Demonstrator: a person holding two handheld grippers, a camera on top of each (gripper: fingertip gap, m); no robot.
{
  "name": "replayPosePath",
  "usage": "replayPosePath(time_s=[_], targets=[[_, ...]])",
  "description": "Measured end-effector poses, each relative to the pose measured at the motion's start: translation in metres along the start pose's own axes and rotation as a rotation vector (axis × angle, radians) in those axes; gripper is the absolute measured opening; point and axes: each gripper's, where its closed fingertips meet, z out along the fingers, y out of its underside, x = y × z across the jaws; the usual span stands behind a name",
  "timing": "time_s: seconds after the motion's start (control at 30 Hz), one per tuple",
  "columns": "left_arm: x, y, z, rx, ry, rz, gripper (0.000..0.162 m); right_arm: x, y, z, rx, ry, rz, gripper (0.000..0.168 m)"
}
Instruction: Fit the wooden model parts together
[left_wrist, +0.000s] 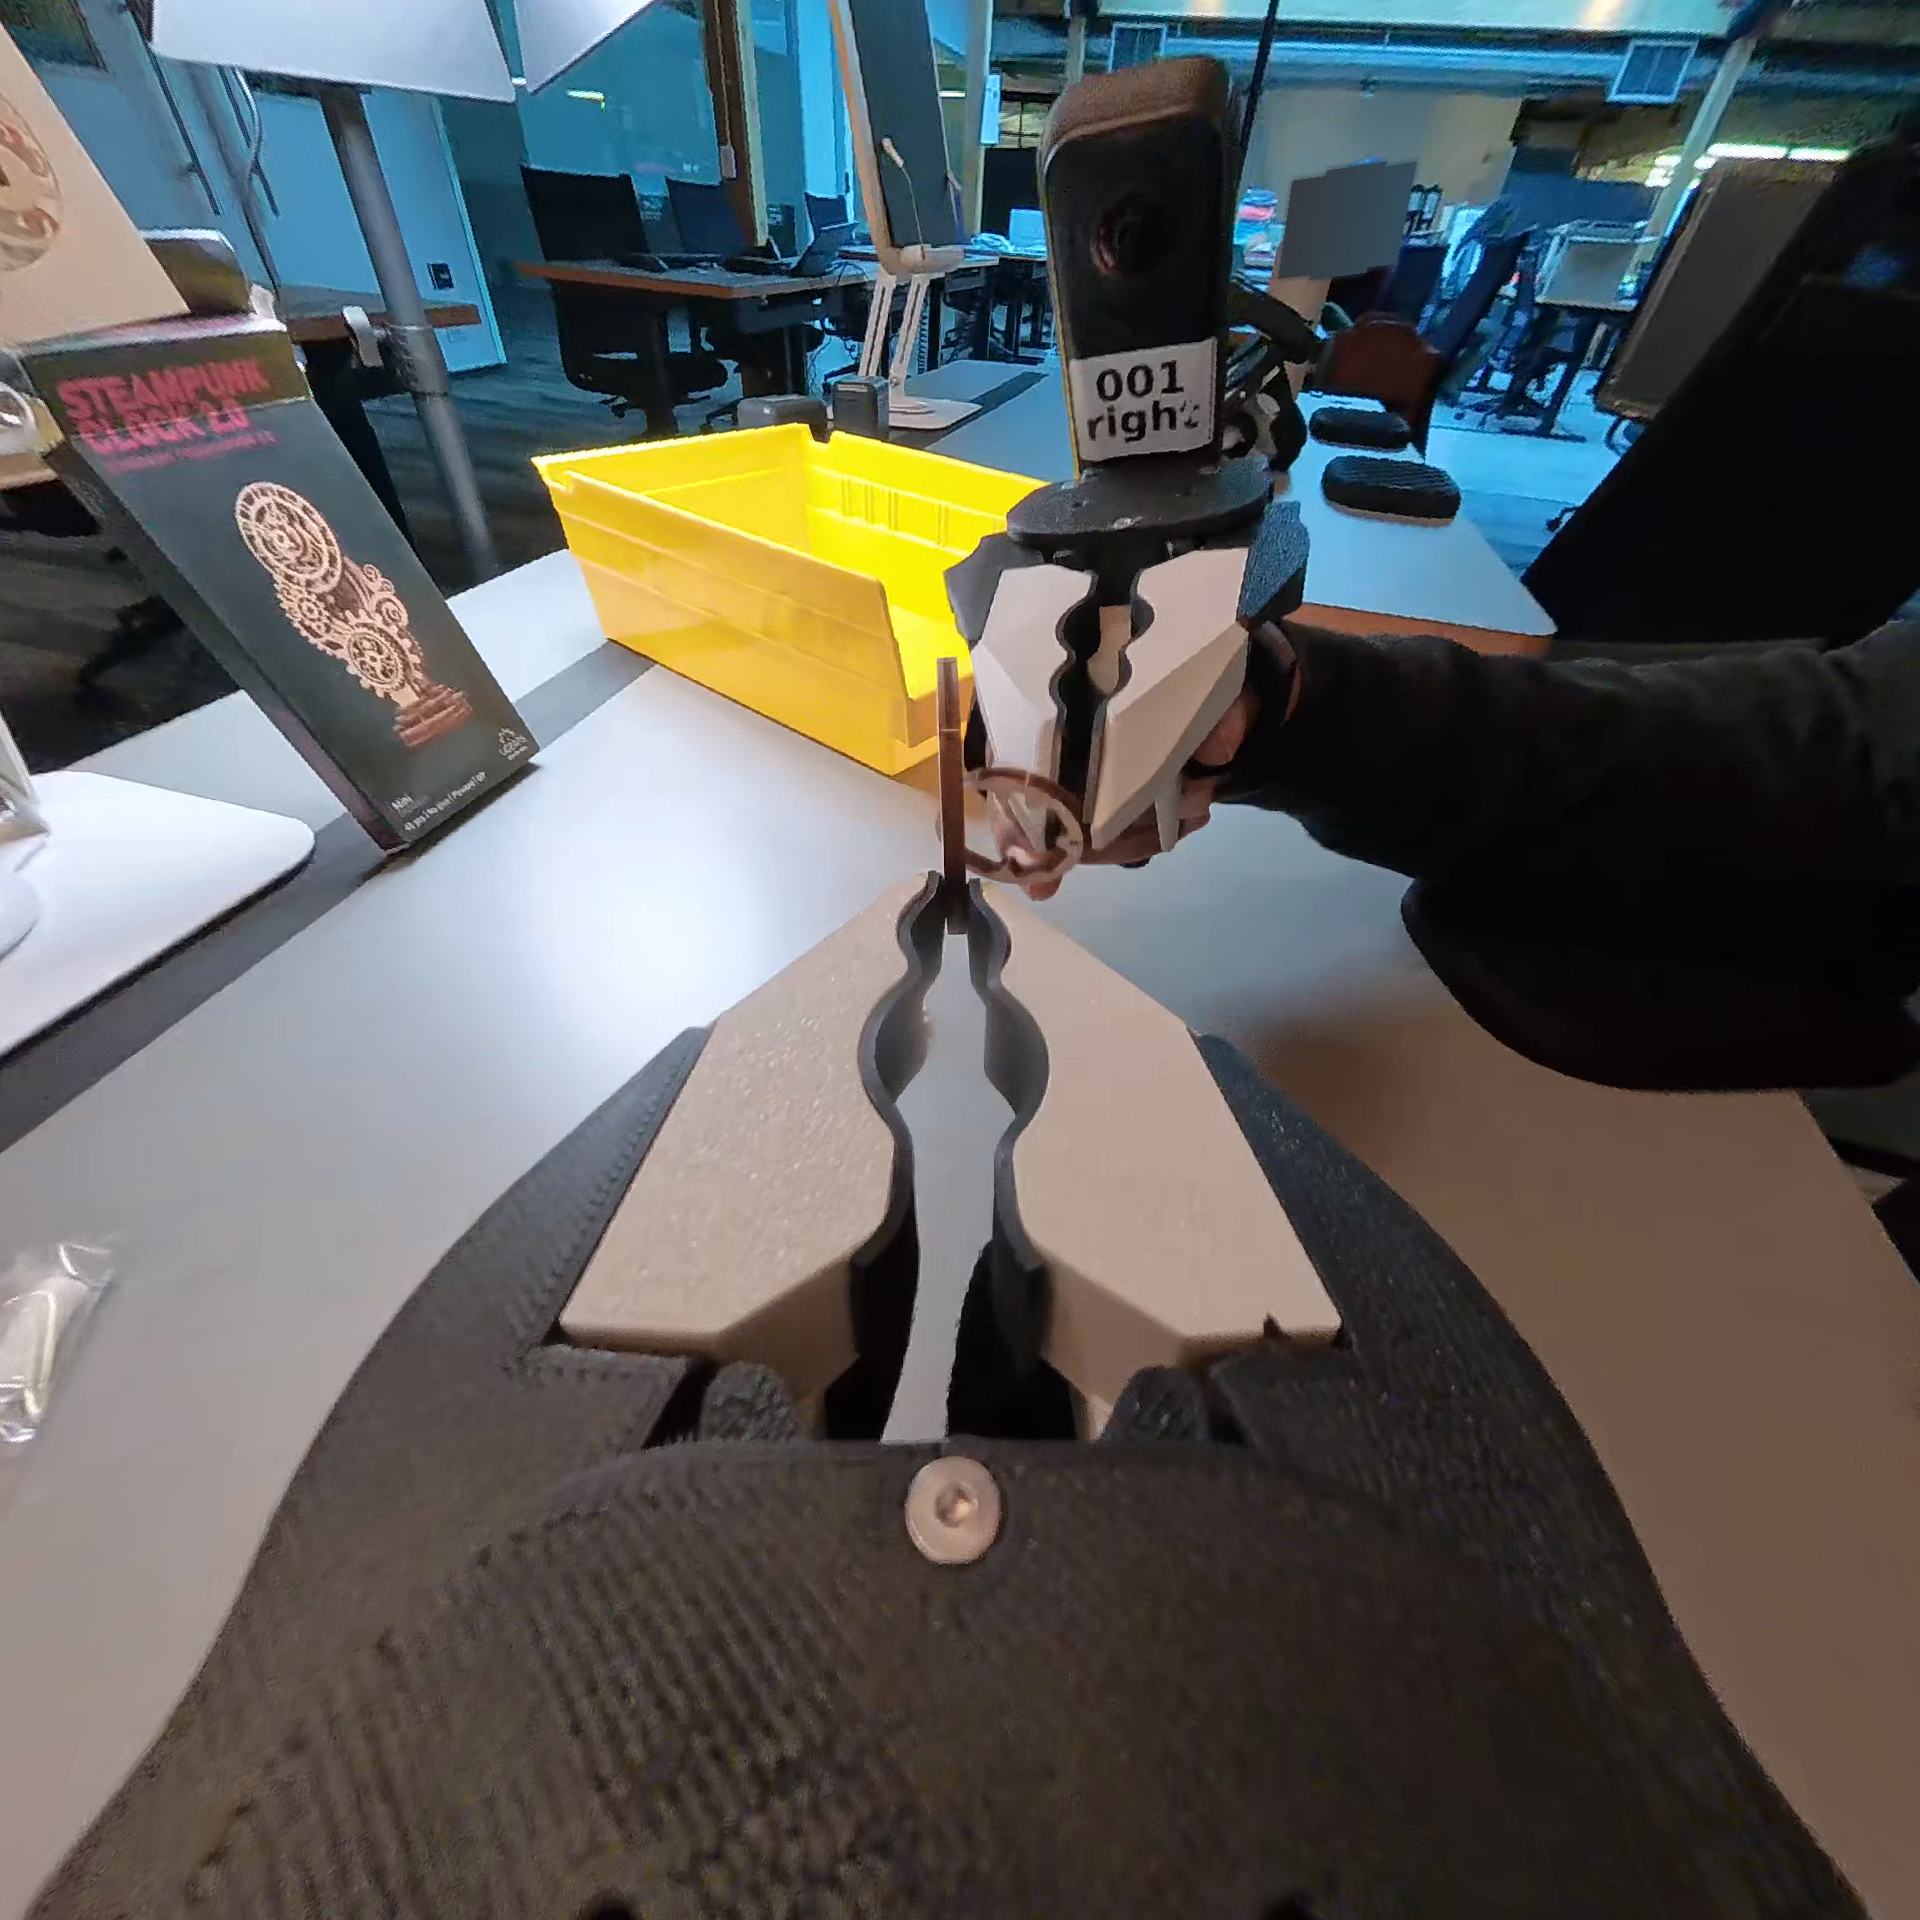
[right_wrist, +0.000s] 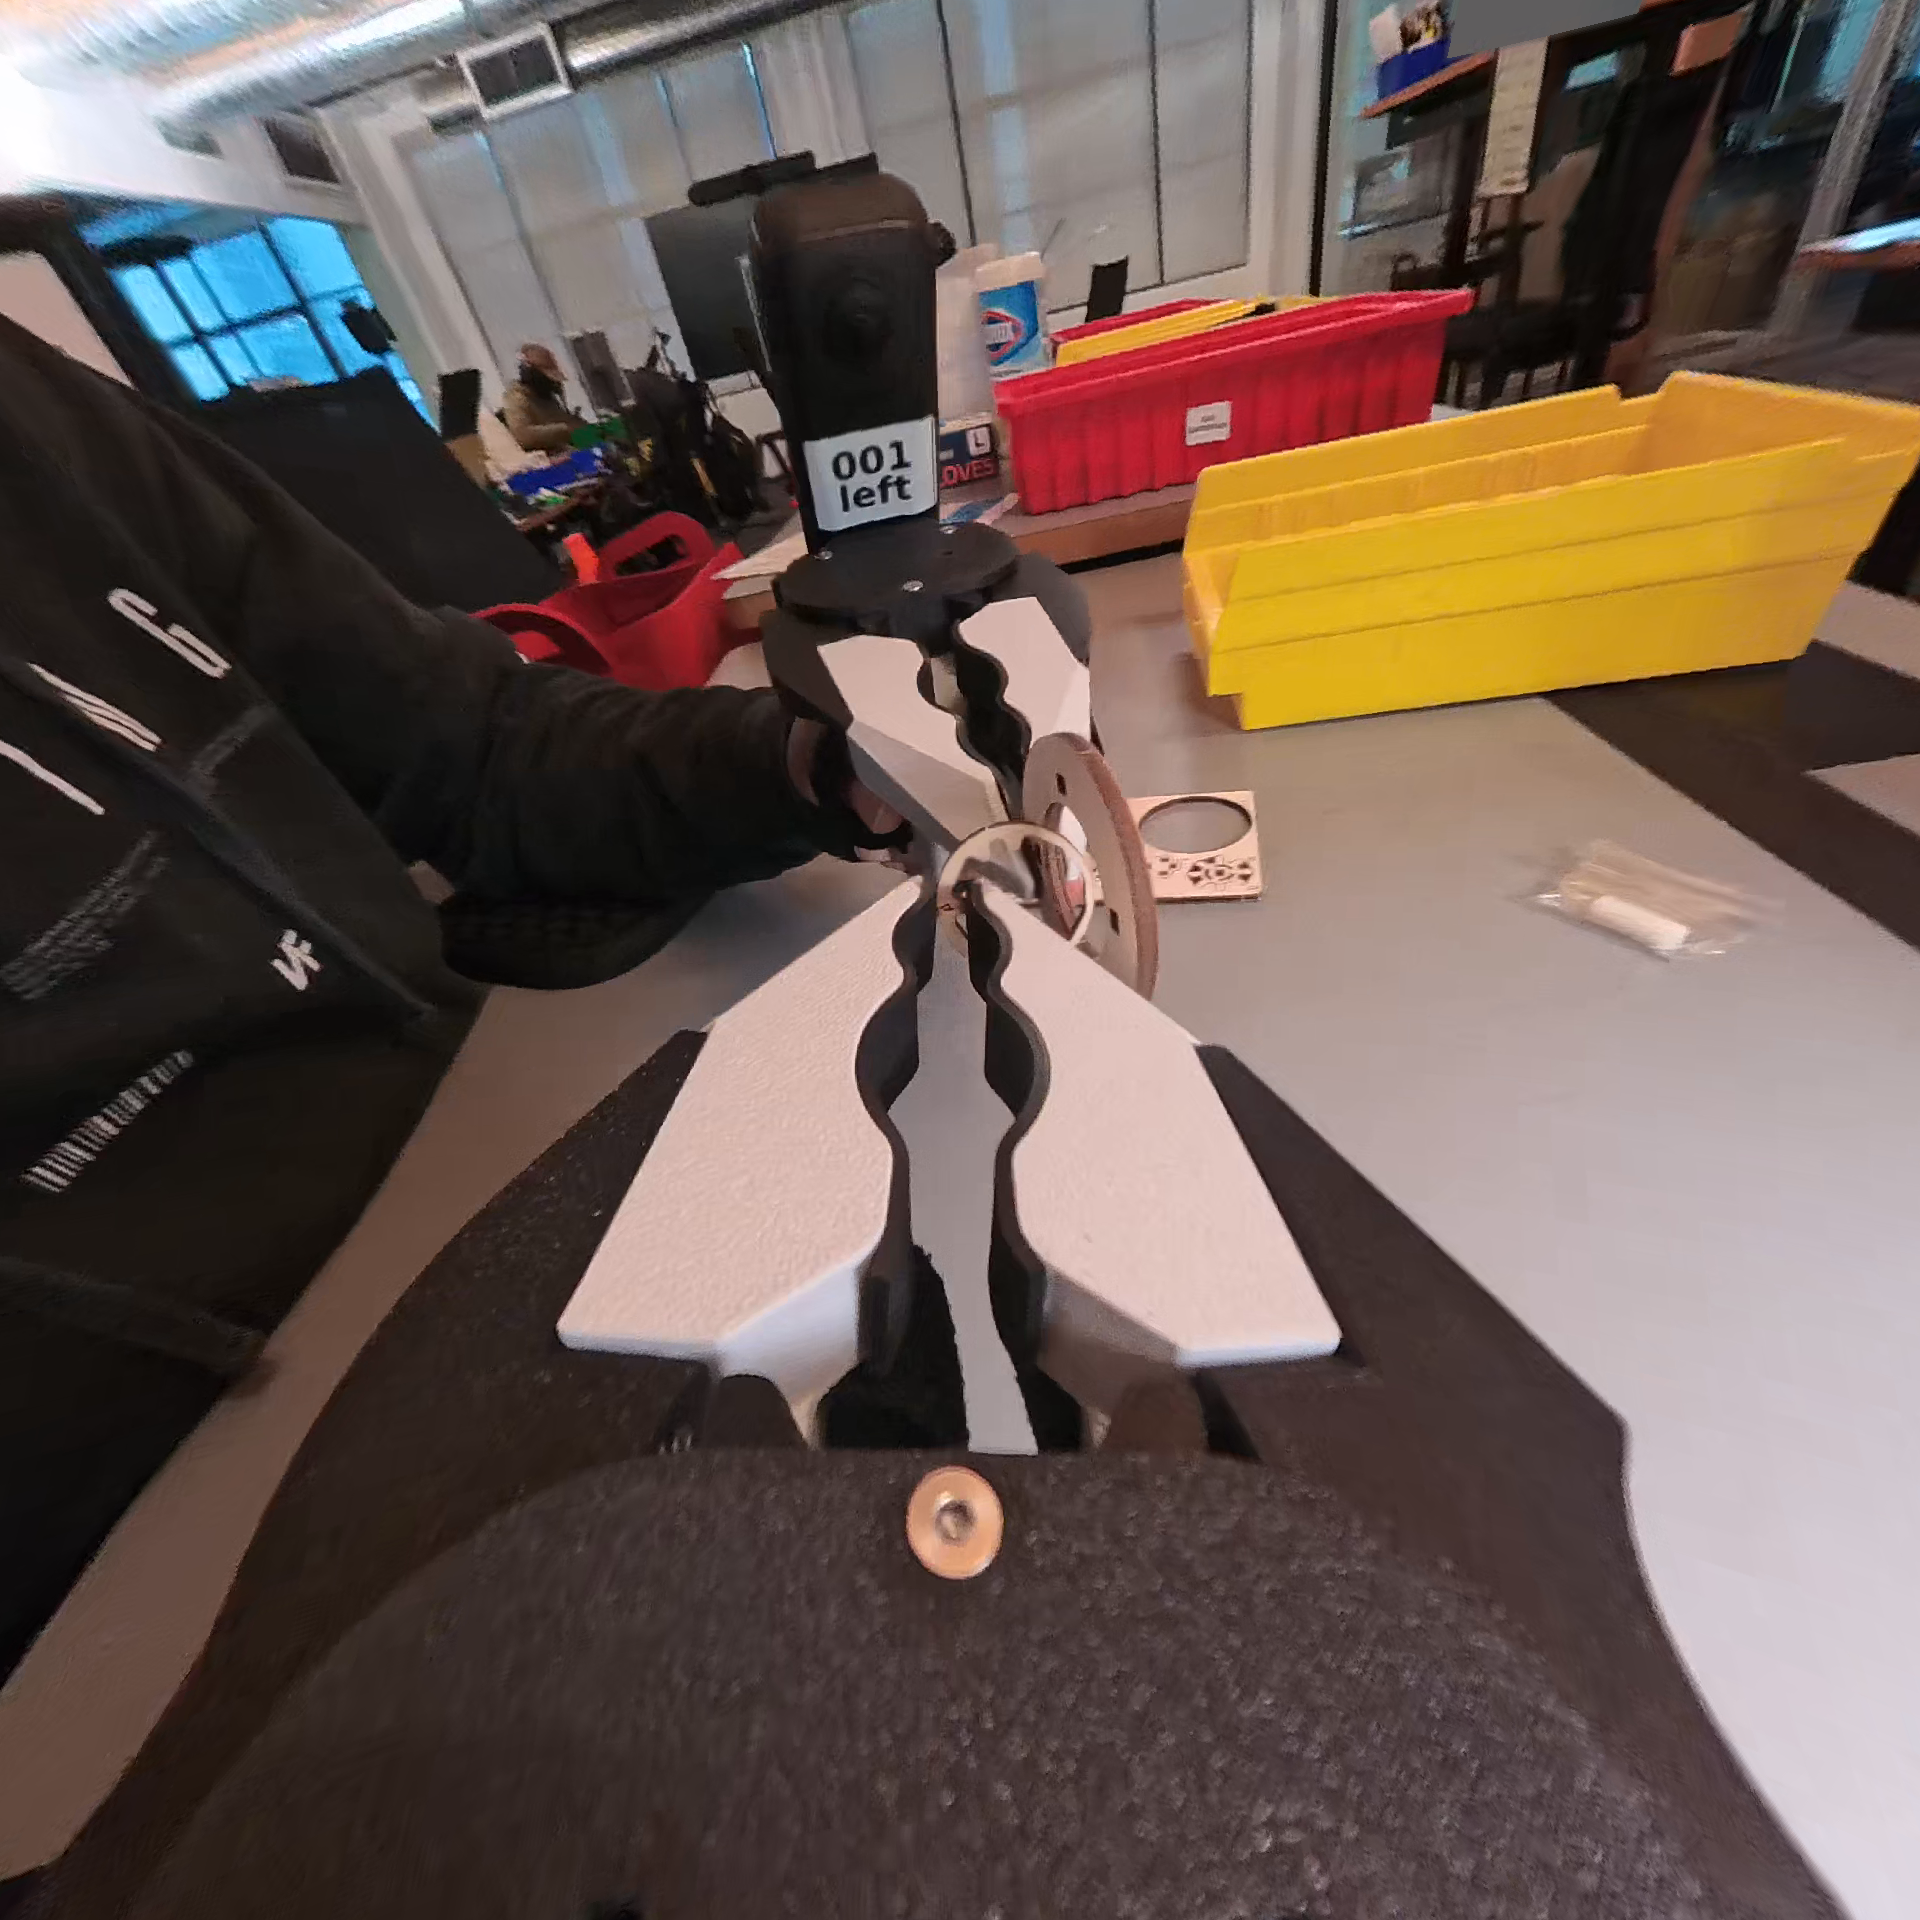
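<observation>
Centrally in the left wrist view, the left gripper (left_wrist: 954, 902) had its jaws pinched on the lower edge of a flat wooden disc (left_wrist: 949, 764), seen edge-on there as a thin dark upright strip. From the right wrist view the same disc (right_wrist: 1103, 862) showed its broad face, a ring-shaped plate with a large middle hole and small holes near the rim, partly covered by the nearer jaws. The right gripper (right_wrist: 954, 896) had its jaws pressed together on a small spoked wooden wheel (right_wrist: 1023, 871), which sat right against the disc; whether the two parts actually touched or interlocked was hard to make out, as the tips hid the joint. In the left wrist view that wheel (left_wrist: 1023, 831) appeared just right of the strip, below the right gripper (left_wrist: 1086, 821), with a dark-sleeved arm (left_wrist: 1558, 831) running off the right edge.

Farther out on the grey tabletop (left_wrist: 520, 1039) lay a punched wooden sheet (right_wrist: 1205, 862) behind the disc, a small clear bag (right_wrist: 1631, 904) at the right, and a yellow bin (left_wrist: 769, 582) beyond. A dark kit box (left_wrist: 281, 592) leaned at the upper left, and another bag (left_wrist: 42, 1330) was cut off by the left edge.
</observation>
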Motion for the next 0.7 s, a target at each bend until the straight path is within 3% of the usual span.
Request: replayPosePath(time_s=[0.23, 0.37, 0.53, 0.7], targets=[[-0.012, 0.007, 0.000, -0.024, -0.038, -0.082, 0.002, -0.013, -0.006, -0.004, 0.062, -0.116, 0.062, 0.002], [-0.026, 0.013, -0.003, -0.024, -0.063, -0.195, 0.002, 0.002, -0.018, -0.021, 0.092, -0.029, 0.074, 0.003], [-0.045, 0.021, -0.007, -0.030, -0.135, -0.249, 0.002, 0.044, 0.011, -0.048, -0.209, 0.305, 0.011, 0.003], [-0.049, 0.026, -0.006, -0.040, -0.158, -0.251, 0.002, 0.051, 0.064, -0.090, -0.638, 0.449, 0.054, 0.003]])
